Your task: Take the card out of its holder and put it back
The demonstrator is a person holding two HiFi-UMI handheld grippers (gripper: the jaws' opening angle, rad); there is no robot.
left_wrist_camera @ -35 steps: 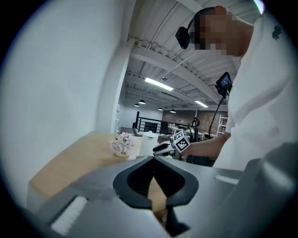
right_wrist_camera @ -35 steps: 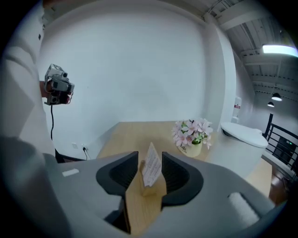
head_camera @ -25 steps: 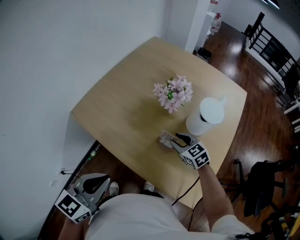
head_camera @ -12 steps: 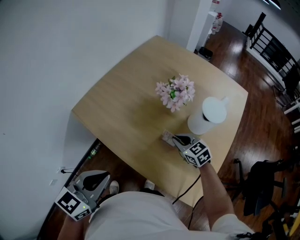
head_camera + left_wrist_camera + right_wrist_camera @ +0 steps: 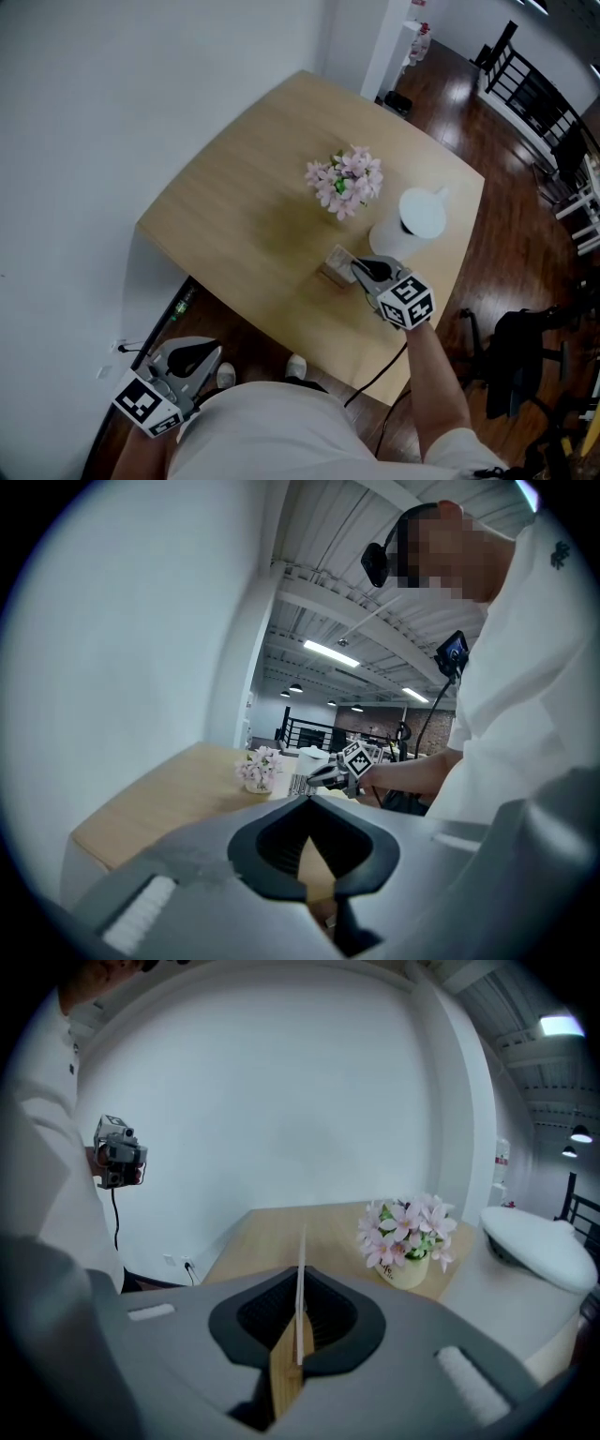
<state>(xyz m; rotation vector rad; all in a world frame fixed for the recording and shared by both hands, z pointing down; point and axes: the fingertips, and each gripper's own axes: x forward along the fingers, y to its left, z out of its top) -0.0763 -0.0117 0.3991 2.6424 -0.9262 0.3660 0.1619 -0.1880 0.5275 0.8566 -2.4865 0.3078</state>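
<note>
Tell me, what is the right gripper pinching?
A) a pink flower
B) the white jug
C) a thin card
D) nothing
C: the right gripper has its jaws shut on a thin card, seen edge-on in its own view; the pink flowers stand apart on the table.

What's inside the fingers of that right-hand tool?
A thin white card, seen edge-on, clamped upright between the right gripper's just-closed fingers. Its lower edge is covered by the fingers, and its face cannot be seen from here.
</note>
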